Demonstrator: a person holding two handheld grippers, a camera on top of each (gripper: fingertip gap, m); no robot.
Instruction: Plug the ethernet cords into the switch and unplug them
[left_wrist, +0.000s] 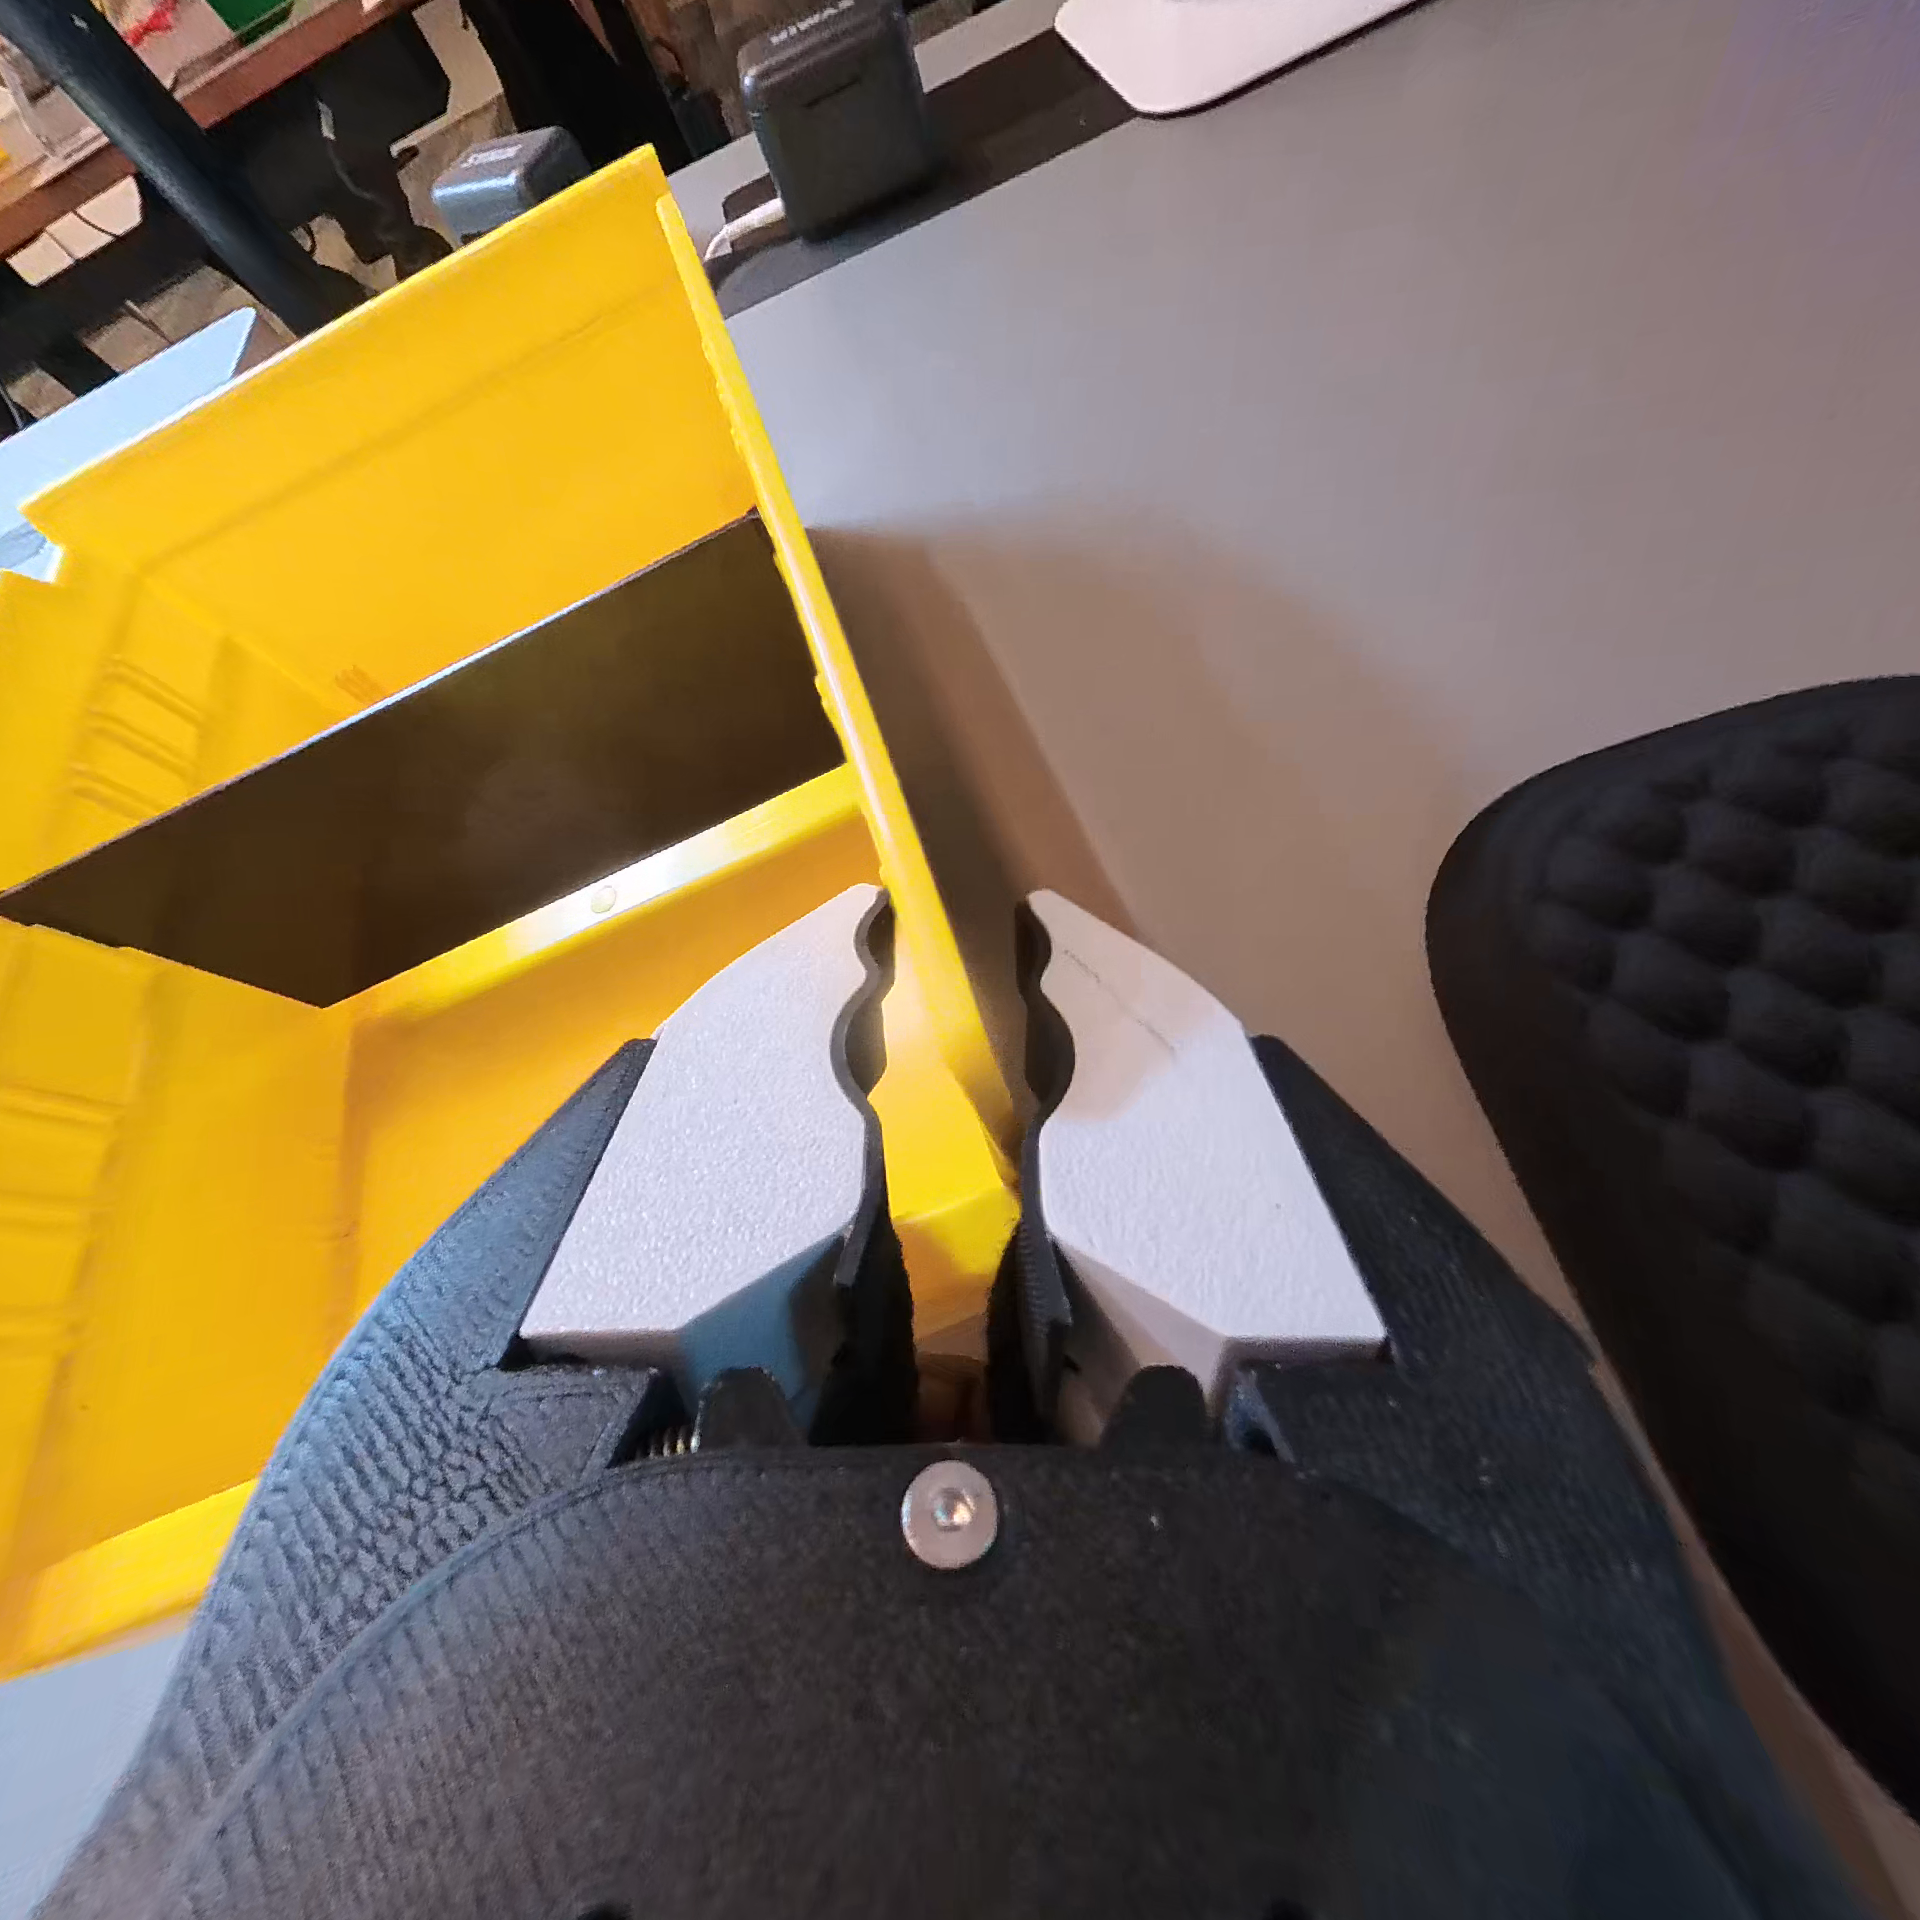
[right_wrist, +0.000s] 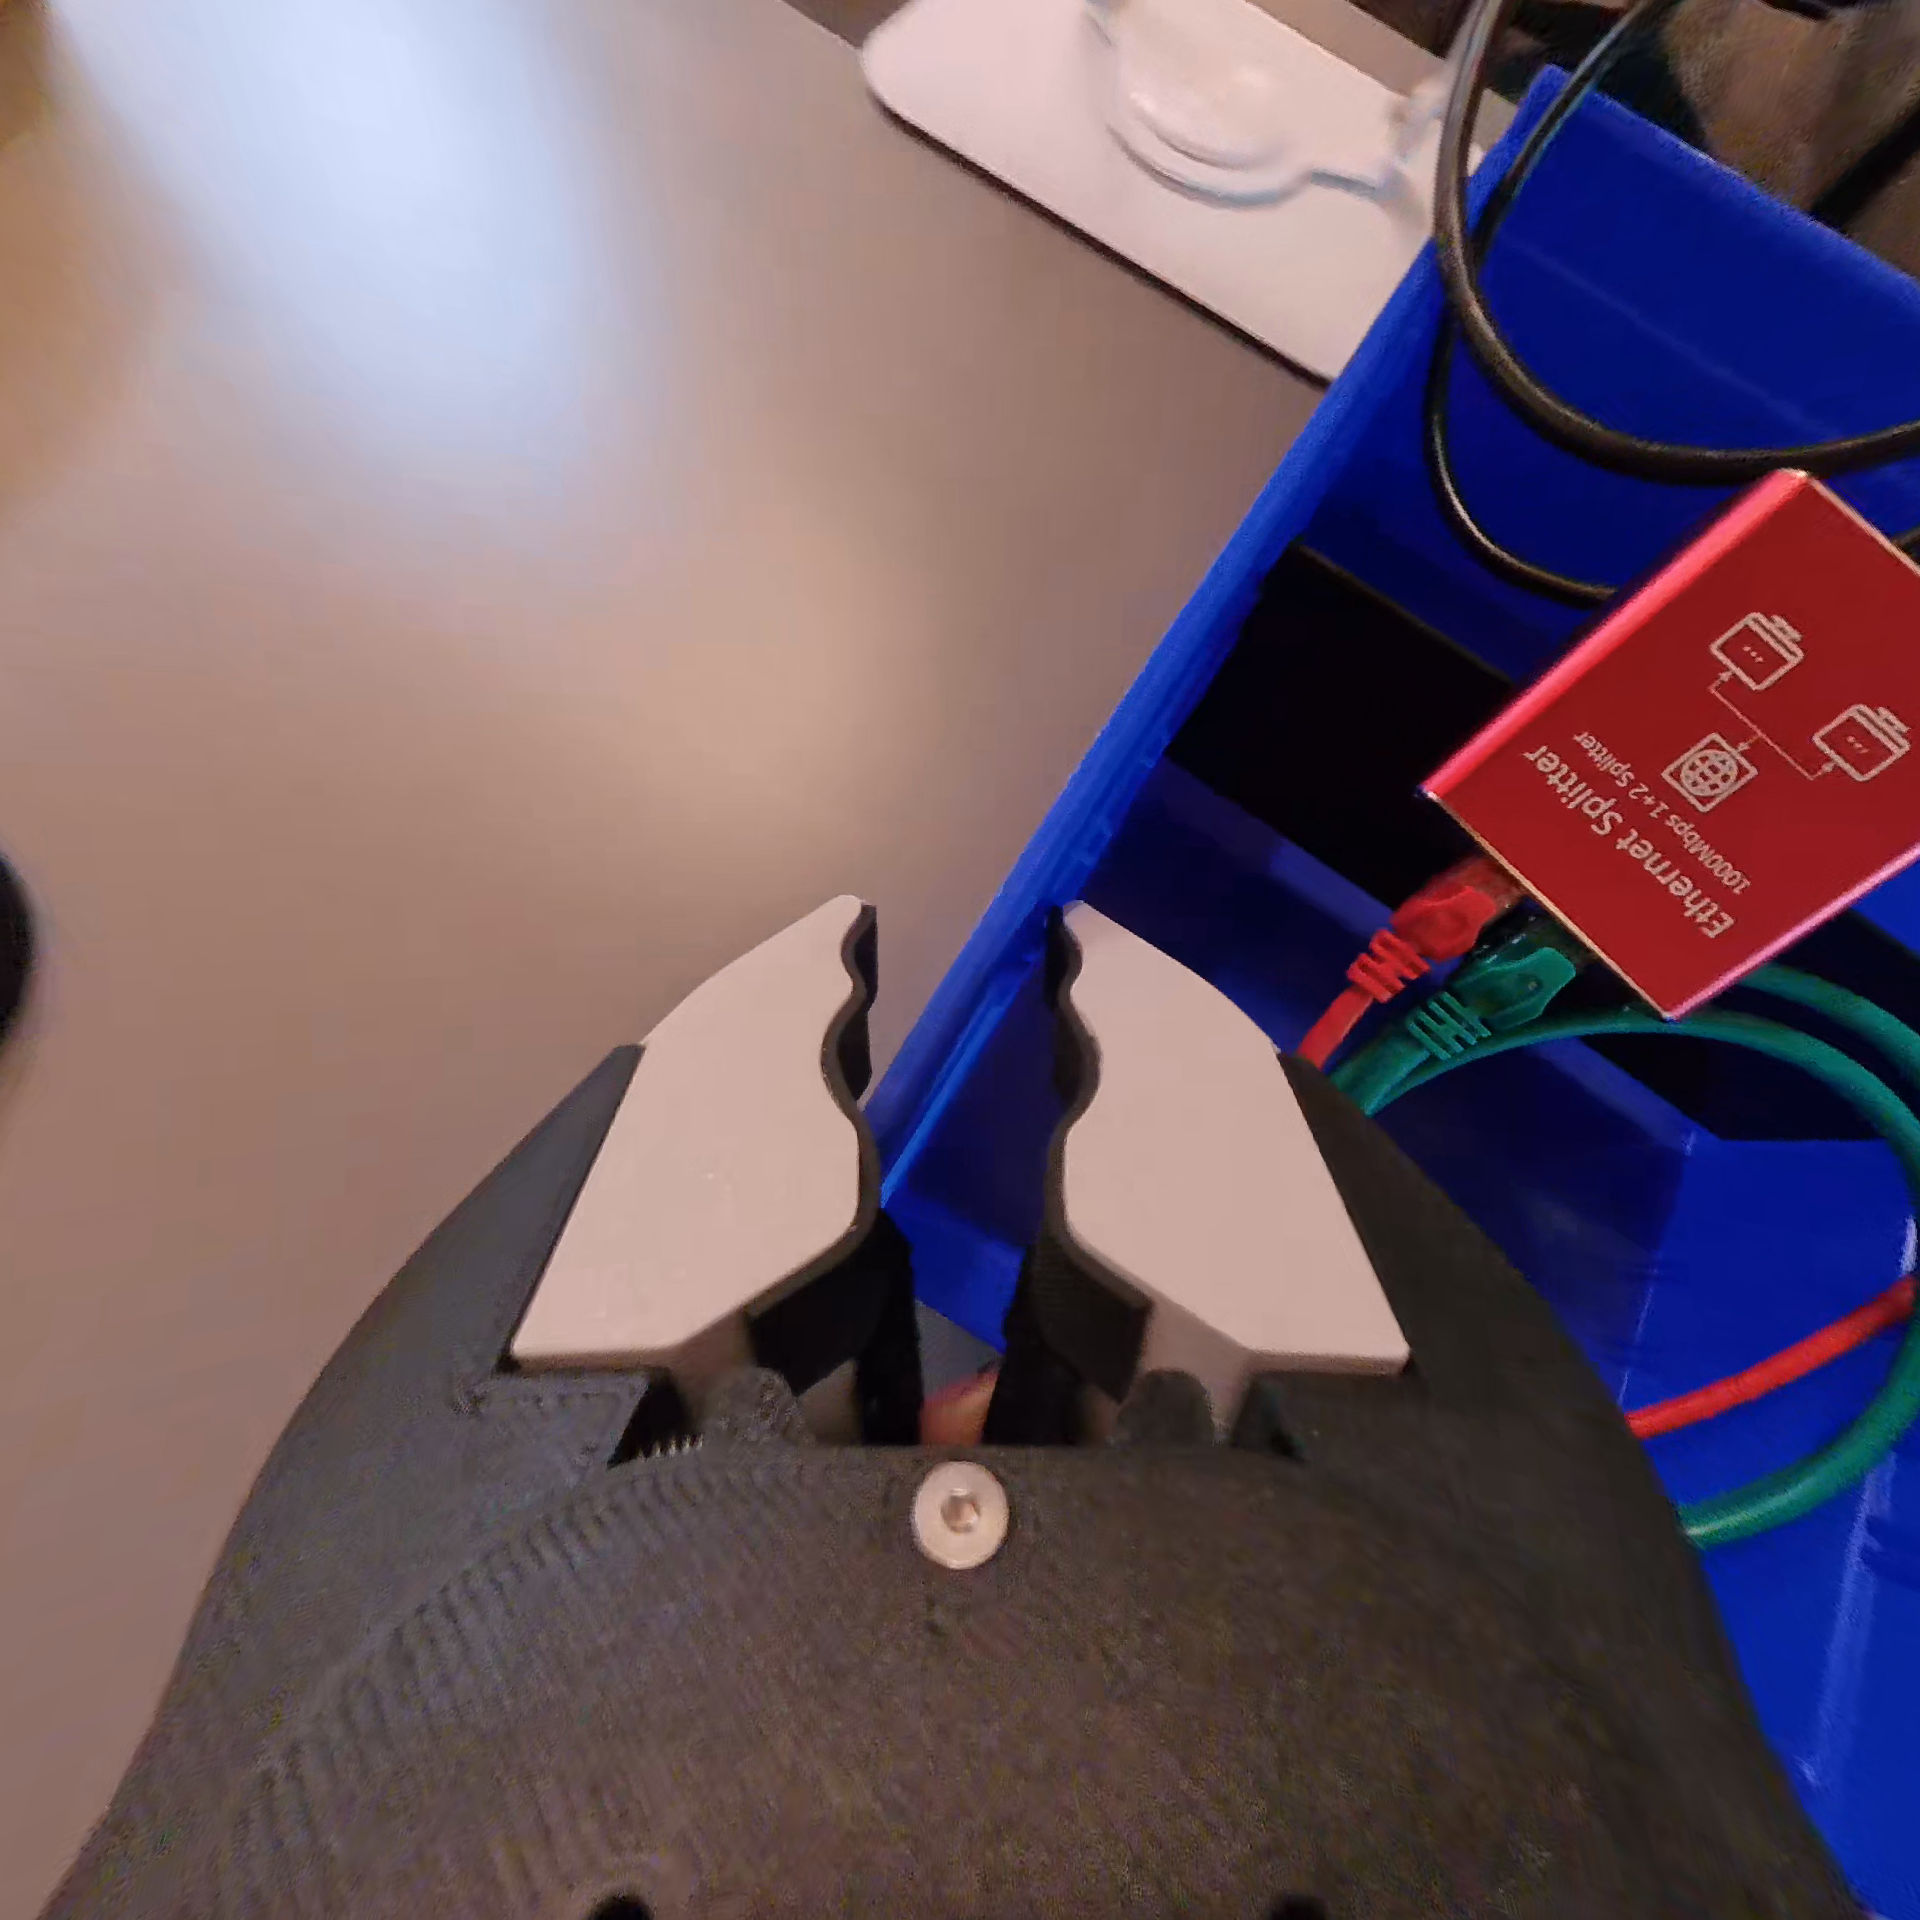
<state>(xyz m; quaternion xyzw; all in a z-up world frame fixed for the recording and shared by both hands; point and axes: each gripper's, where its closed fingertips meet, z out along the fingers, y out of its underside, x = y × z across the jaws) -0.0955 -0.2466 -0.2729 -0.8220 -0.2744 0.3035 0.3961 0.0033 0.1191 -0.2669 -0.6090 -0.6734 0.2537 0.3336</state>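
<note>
Gripping yellow bin (left_wrist: 436, 499) wall: left hand-held gripper (left_wrist: 954, 914) | right hand-held gripper (right_wrist: 961, 920): blue bin (right_wrist: 1195, 748) wall

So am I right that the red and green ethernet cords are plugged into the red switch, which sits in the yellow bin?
Not quite: the red cord and green cord do run into the red switch, but it sits in the blue bin, as the right wrist view shows. The yellow bin appears in the left wrist view.

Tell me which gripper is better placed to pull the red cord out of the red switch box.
Right, probably. The right gripper clamps the blue bin wall, beside the red cord plugged into the red switch box. The left gripper grips the yellow bin wall; no cords show there.
</note>
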